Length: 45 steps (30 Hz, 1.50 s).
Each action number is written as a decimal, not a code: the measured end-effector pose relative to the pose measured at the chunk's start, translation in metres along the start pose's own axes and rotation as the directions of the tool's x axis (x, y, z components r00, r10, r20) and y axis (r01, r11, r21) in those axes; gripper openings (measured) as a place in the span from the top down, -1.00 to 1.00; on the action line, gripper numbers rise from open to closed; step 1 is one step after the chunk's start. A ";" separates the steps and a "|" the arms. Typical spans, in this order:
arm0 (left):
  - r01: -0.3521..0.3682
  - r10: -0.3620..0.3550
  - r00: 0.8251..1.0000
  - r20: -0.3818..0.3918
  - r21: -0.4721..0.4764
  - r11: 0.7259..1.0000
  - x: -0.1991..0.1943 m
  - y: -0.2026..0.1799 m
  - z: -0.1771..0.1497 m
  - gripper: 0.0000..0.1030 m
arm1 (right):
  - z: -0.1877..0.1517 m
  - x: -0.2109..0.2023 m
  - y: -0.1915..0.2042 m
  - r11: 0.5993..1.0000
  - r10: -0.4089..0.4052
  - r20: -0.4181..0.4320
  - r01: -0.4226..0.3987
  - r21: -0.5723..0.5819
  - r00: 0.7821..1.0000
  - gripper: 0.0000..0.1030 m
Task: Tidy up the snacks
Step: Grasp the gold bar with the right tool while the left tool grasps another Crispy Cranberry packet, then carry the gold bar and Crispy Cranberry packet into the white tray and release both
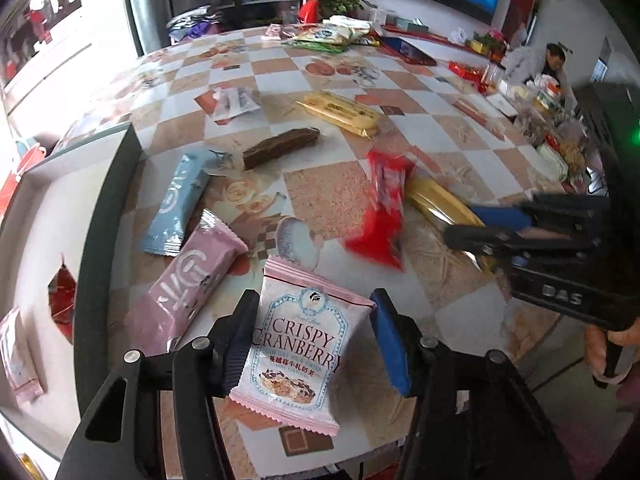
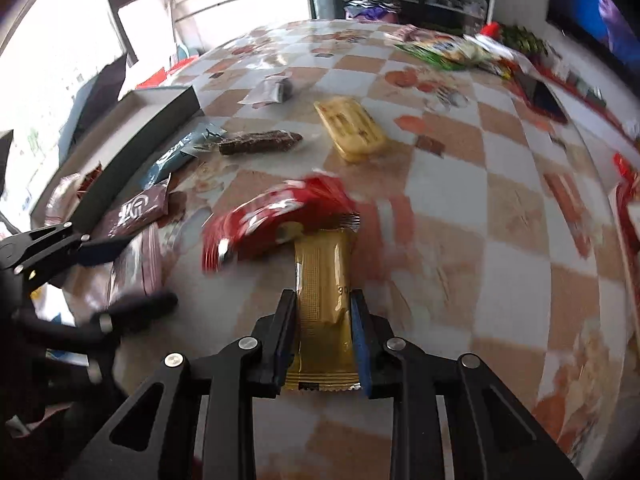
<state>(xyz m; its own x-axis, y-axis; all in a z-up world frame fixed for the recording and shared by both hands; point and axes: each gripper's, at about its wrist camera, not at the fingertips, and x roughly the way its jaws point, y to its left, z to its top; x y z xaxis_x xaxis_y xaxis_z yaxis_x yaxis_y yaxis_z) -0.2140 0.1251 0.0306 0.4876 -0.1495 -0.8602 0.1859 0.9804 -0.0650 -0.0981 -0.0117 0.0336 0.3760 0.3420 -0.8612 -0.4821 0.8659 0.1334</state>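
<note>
My left gripper [image 1: 314, 340] is open around a pink "Crispy Cranberry" packet [image 1: 298, 354] that lies on the table between its fingers. My right gripper [image 2: 324, 334] is shut on a gold snack bar [image 2: 324, 308], also seen in the left wrist view [image 1: 438, 204]. A red packet [image 1: 380, 216] lies blurred beside the gold bar, and it shows in the right wrist view [image 2: 272, 220]. A pink bar [image 1: 188, 284], a blue bar [image 1: 176, 204], a brown bar [image 1: 280, 148] and a yellow packet [image 1: 340, 112] lie further out.
A white box with a dark rim [image 1: 100, 240] stands at the left and holds a pink packet [image 1: 16, 356] and something red. Piles of snacks [image 1: 332, 34] sit at the table's far edge and right edge. A person [image 1: 554, 62] sits at the far right.
</note>
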 end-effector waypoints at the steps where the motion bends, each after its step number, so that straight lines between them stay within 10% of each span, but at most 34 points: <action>1: 0.000 0.000 1.000 0.003 -0.004 1.000 -0.002 0.000 0.000 -0.17 | -0.004 -0.004 -0.005 1.000 0.016 -0.002 -0.016 0.022 1.000 0.46; 12: -0.026 0.027 0.999 0.042 -0.032 0.999 -0.023 0.002 -0.005 -0.17 | -0.025 -0.023 -0.031 0.992 0.044 -0.031 -0.040 0.121 0.999 0.42; 15: -0.037 0.039 0.998 0.051 -0.040 0.999 -0.028 0.003 -0.006 -0.17 | -0.022 -0.019 -0.020 0.998 -0.010 -0.043 0.013 0.060 0.999 -0.19; 19: -0.063 0.065 0.995 0.070 -0.036 0.997 -0.036 0.001 -0.008 -0.17 | -0.016 -0.006 -0.005 0.993 -0.114 -0.056 0.113 -0.016 0.992 -0.19; 23: -0.072 0.075 0.993 0.090 -0.043 0.996 -0.045 0.004 -0.010 -0.17 | -0.014 -0.006 -0.001 0.992 -0.118 -0.050 0.116 -0.039 0.992 0.53; 45: -0.177 0.230 0.958 0.174 -0.276 0.945 -0.095 0.111 -0.025 -0.17 | 0.029 -0.038 0.057 0.981 0.184 0.078 -0.187 0.040 0.980 0.54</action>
<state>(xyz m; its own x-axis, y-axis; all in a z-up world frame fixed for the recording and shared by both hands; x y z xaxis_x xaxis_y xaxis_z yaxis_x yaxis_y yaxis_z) -0.2608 0.2517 0.0921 0.6580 0.0599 -0.7506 -0.1460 0.9881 -0.0491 -0.1169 0.0350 0.0878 0.3413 0.5228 -0.7812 -0.5117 0.8005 0.3121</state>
